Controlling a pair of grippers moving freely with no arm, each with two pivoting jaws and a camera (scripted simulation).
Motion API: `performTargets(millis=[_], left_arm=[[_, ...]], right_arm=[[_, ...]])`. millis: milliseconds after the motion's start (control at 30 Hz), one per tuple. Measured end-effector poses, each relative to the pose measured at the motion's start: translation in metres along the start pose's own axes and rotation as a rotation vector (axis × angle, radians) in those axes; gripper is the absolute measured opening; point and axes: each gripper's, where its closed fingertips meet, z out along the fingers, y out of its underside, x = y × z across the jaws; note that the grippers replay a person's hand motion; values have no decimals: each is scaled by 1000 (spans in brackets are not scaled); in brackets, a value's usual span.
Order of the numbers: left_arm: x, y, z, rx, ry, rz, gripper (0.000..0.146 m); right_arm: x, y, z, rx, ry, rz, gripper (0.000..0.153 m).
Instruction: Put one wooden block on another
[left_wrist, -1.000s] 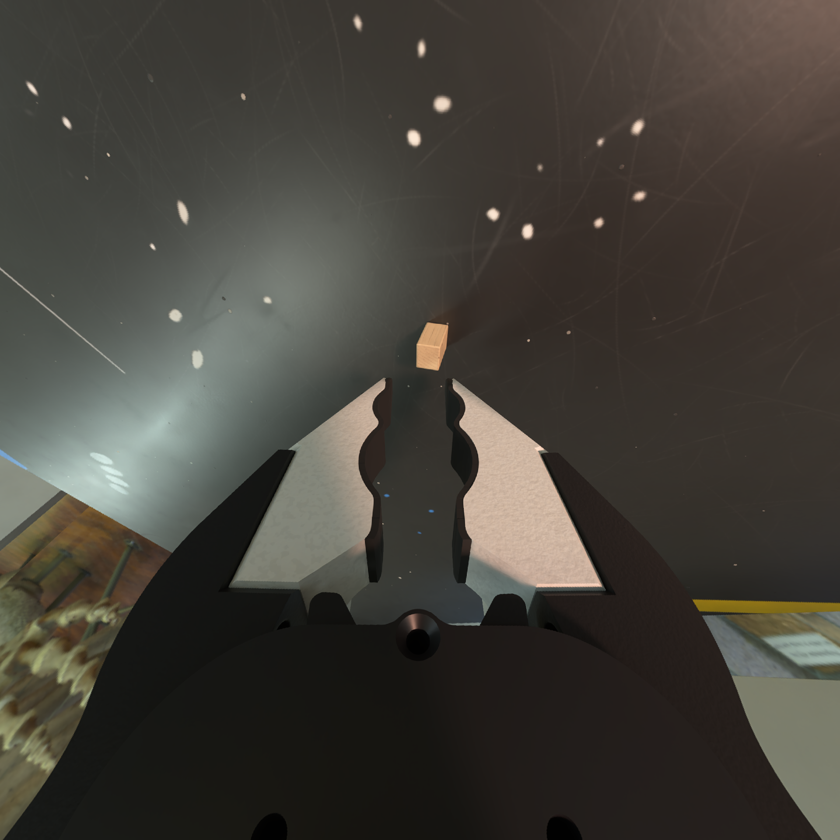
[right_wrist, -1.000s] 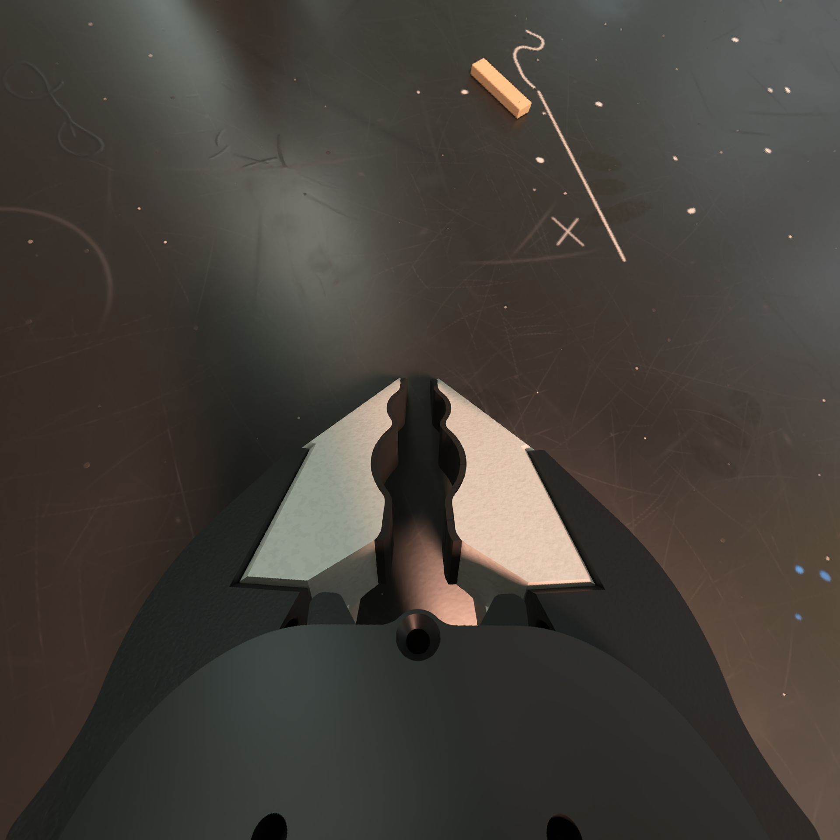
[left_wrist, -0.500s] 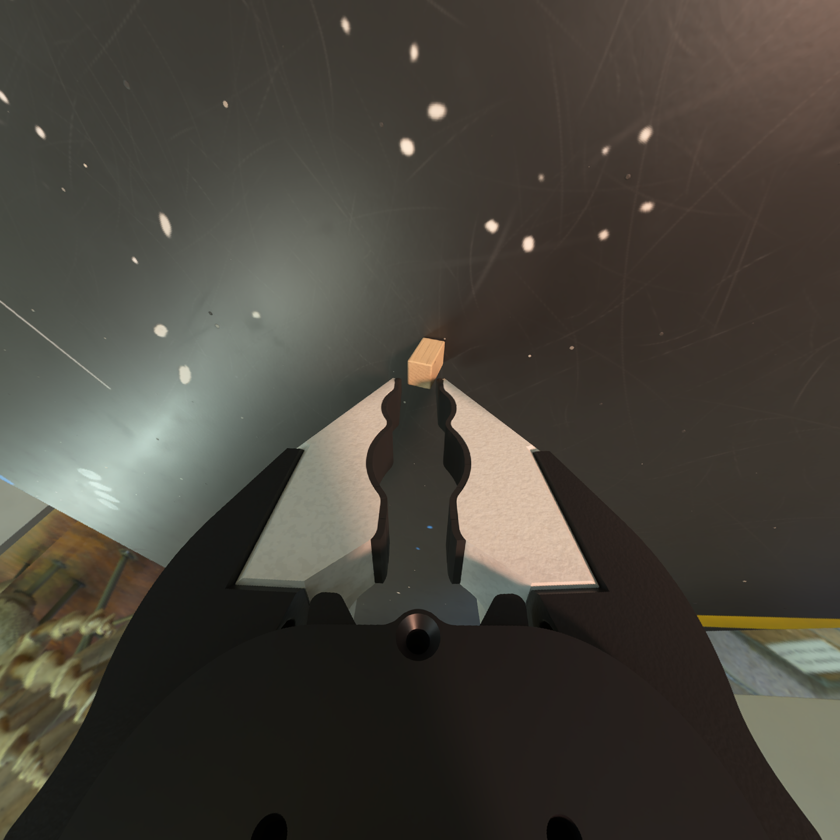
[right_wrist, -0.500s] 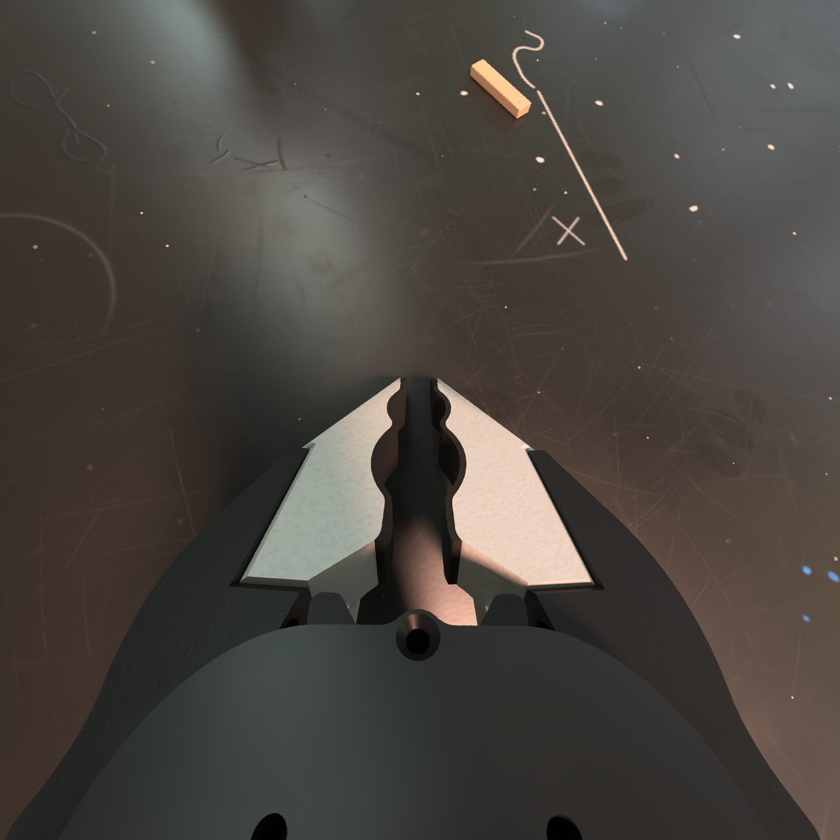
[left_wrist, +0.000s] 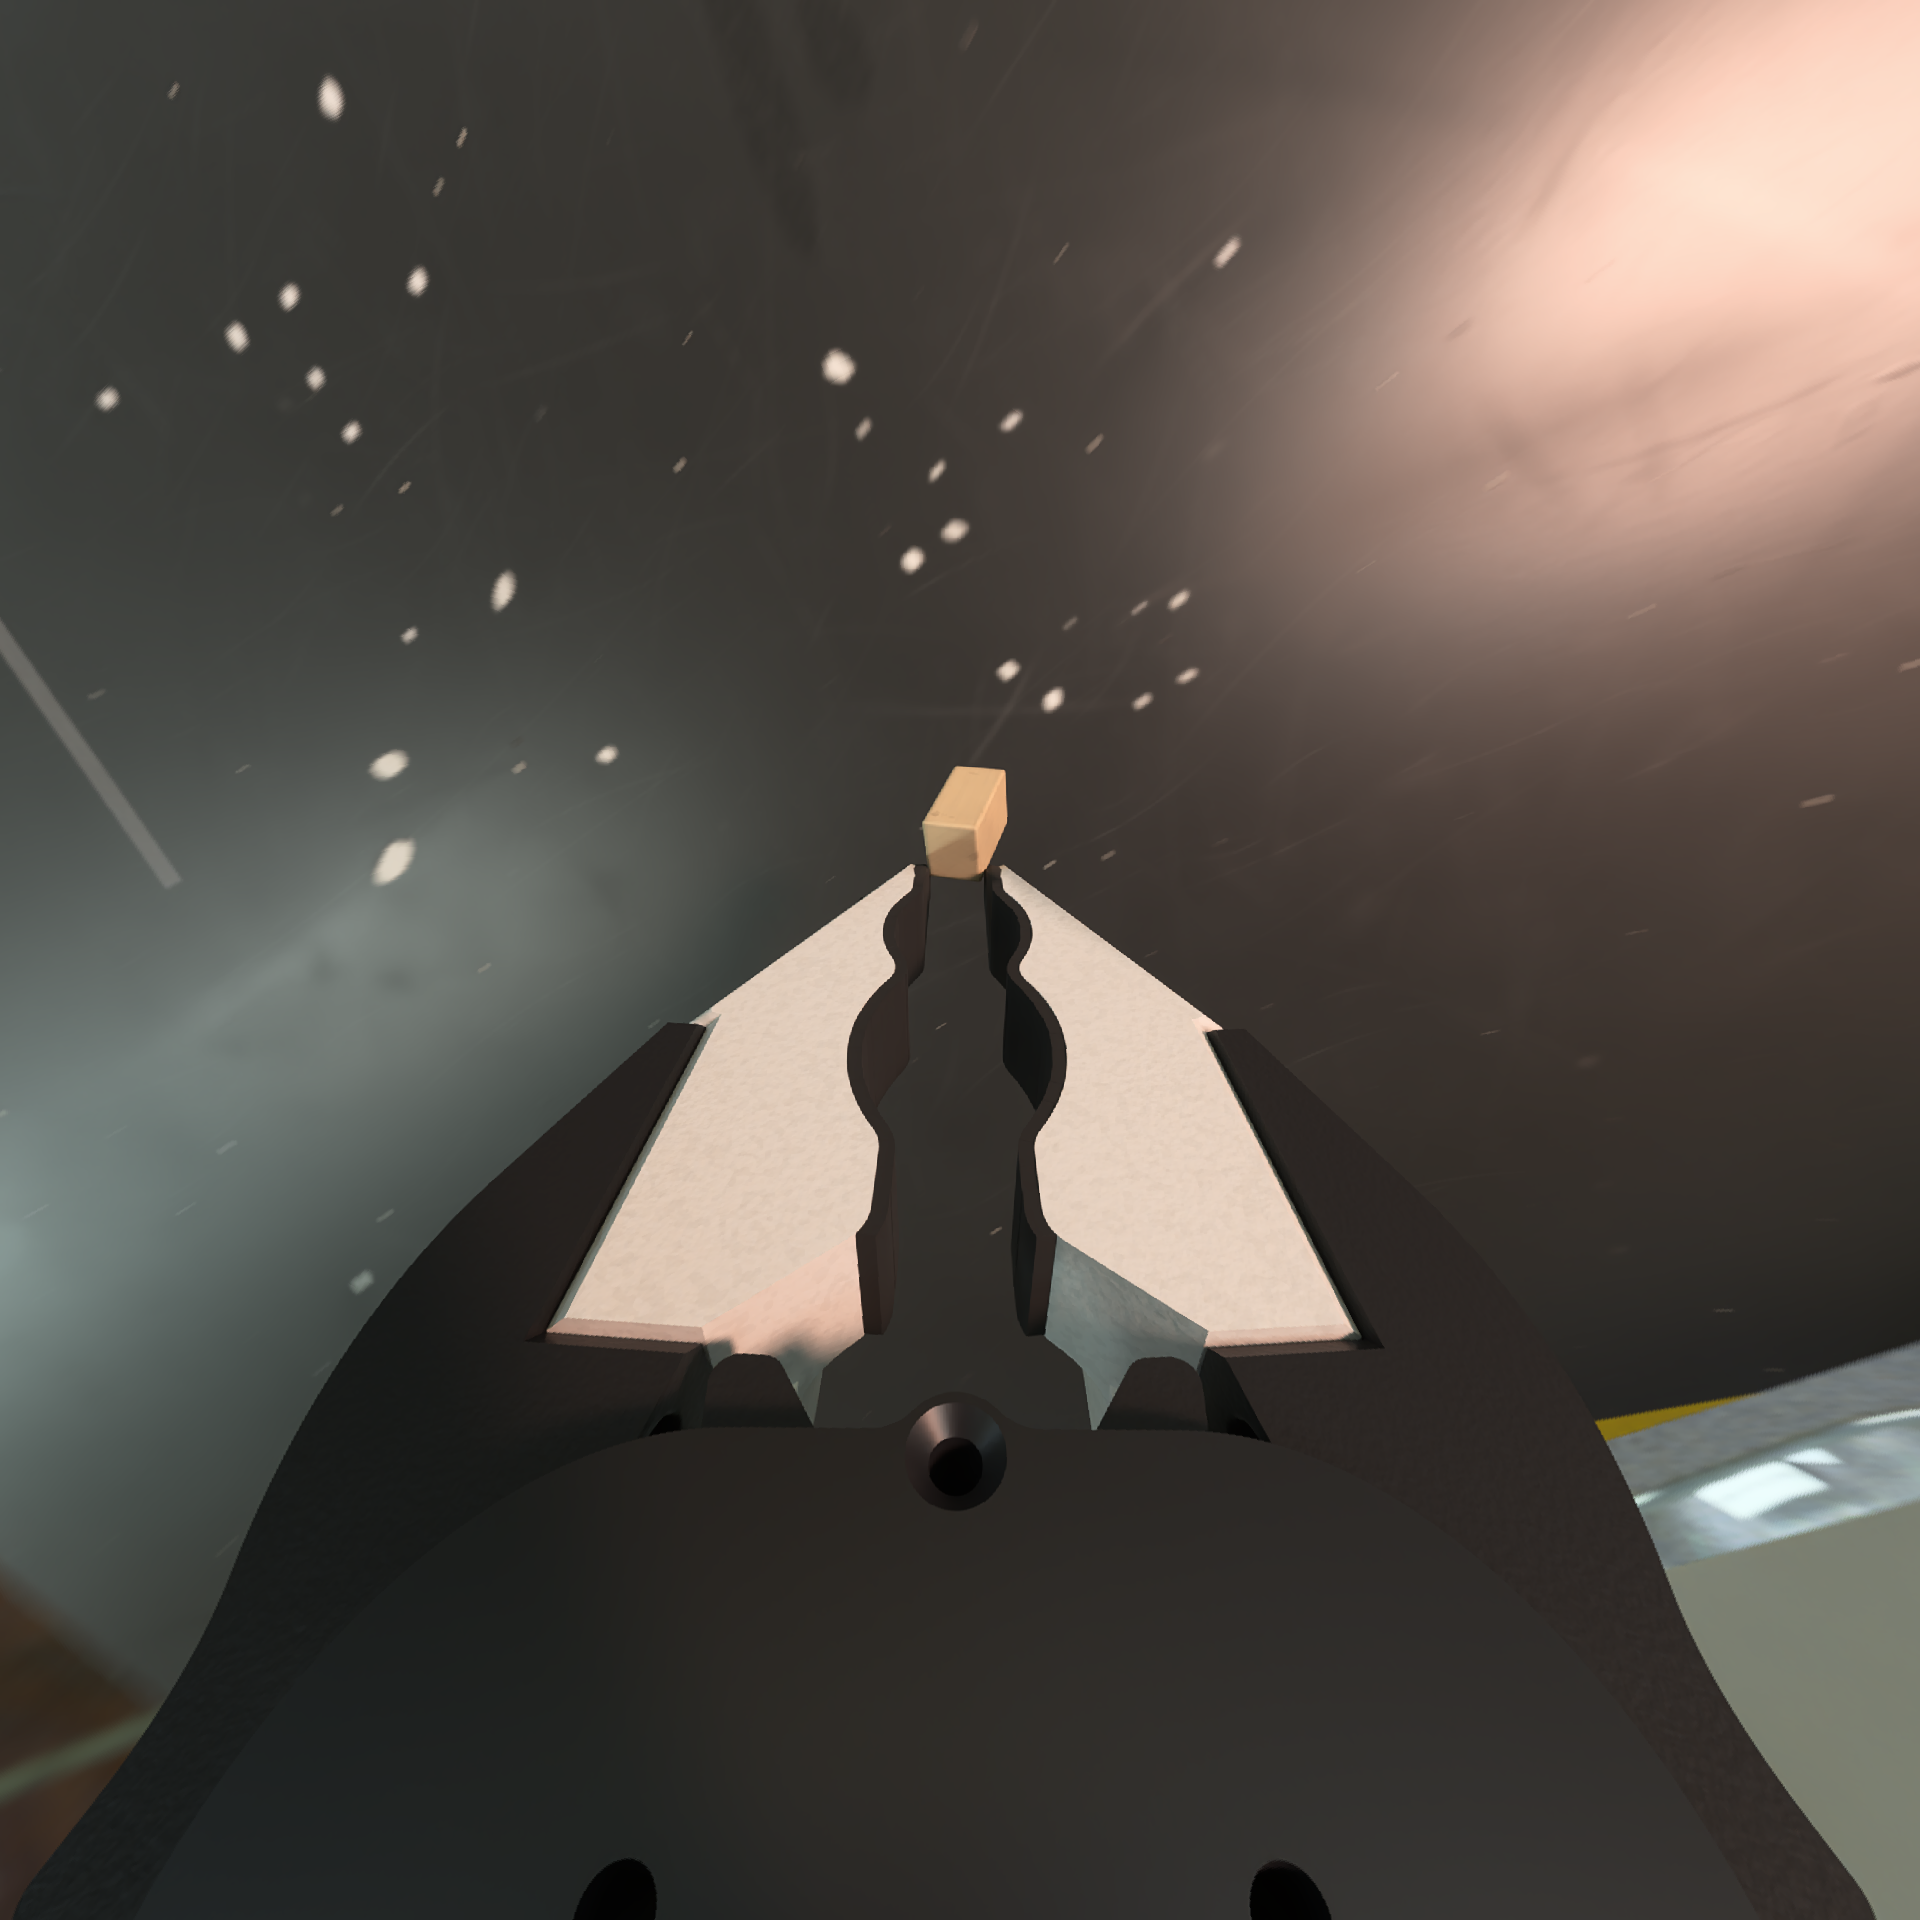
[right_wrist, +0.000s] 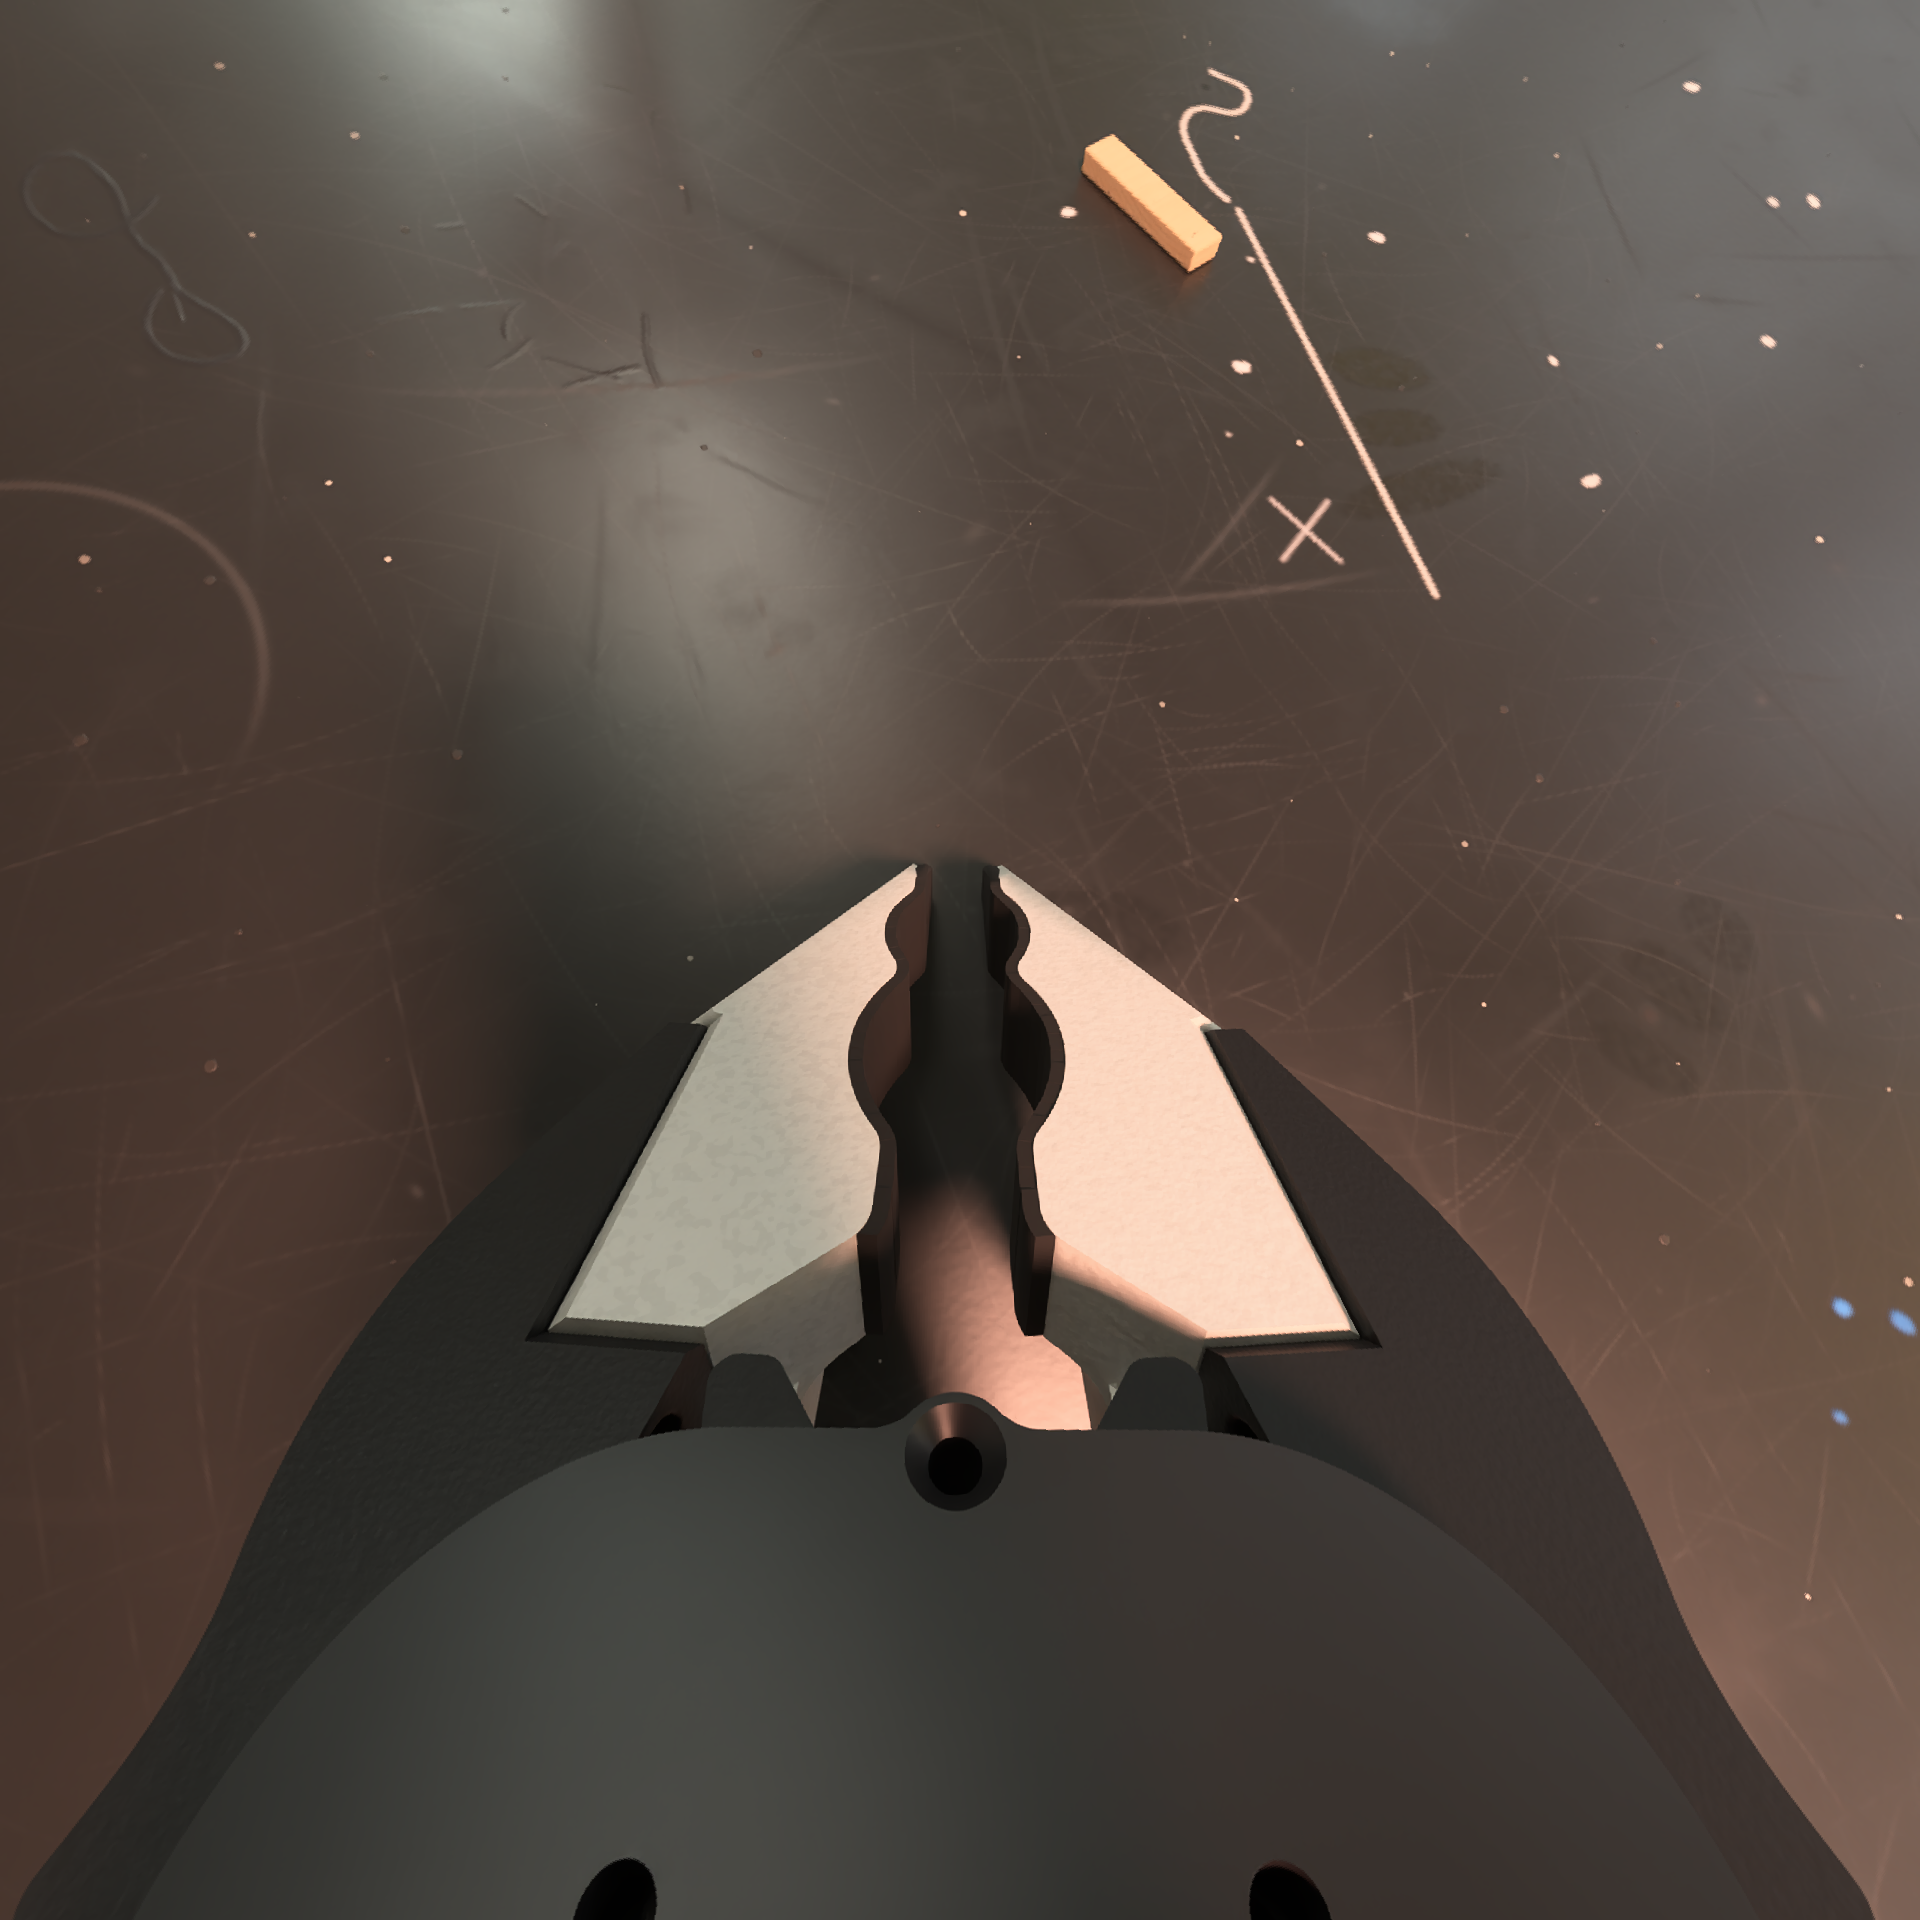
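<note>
- We read the step as the left gripper (left_wrist: 954, 871) closing in on the small block (left_wrist: 965, 822) for a pick.
- That block lies on the dark table (left_wrist: 520, 1039), just past the fingertips and roughly centred on the gap.
- The left jaws stand slightly apart with nothing between them; whether the tips touch the block yet, we cannot tell.
- To do it well, we would keep the block centred between the tips, push on until the pads bracket its sides, then close squarely so it does not twist or skid.
- The gap looks barely wider than the block, so we judge a small sideways error could knock it away.
- The left gripper sits low and is angled shallowly along the table.
- The right gripper (right_wrist: 956, 873) points down at bare table, jaws nearly together and empty.
- A long block (right_wrist: 1150, 201) lies flat well ahead and to the right of it, beside a chalk line (right_wrist: 1340, 405).
- Nothing is stacked yet.
</note>
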Motion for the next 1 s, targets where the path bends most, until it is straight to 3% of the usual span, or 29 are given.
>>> performTargets(millis=[233, 467, 633, 733, 1000], left_arm=[[55, -46, -29, 279, 336, -12, 10], [121, -128, -47, 260, 292, 273, 10], [175, -180, 5, 86, 229, 466, 10], [189, -190, 44, -47, 172, 554, 10], [205, -206, 94, -126, 122, 679, 10]], right_arm=[[-1, 0, 0, -7, 6, -17, 9], [-5, -2, 1, -15, 7, -46, 9], [-7, -3, 2, -11, 2, -48, 8], [-7, -2, 1, -17, 3, -49, 8], [-8, -2, 1, -25, 1, -50, 8]])
